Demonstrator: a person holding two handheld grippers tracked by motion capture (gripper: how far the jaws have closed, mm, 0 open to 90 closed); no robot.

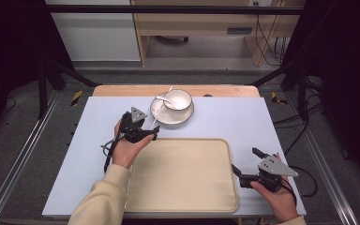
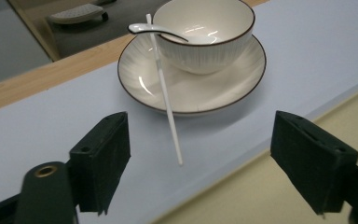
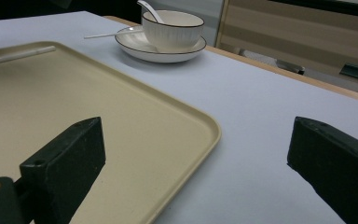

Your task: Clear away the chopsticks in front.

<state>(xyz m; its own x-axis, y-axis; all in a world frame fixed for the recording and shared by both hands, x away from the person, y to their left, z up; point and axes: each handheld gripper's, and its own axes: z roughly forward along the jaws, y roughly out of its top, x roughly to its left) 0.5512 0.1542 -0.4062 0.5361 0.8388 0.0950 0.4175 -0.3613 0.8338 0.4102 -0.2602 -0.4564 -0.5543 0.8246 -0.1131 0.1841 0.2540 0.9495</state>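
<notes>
As the white chopstick (image 2: 165, 88) leans on the saucer (image 2: 135, 65) rim, left gripper (image 2: 200, 163) gapes wide – empty | right gripper (image 3: 196, 172) wide, idle beside tray (image 3: 121, 121).

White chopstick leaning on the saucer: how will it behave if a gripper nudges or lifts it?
The chopstick looks thin, rigid and round, so it probably rolls or slides off the saucer rim it leans on. Its glossy surface suggests a slippery pinch. Likely very light, so a nudge may flick it toward the tray.
</notes>
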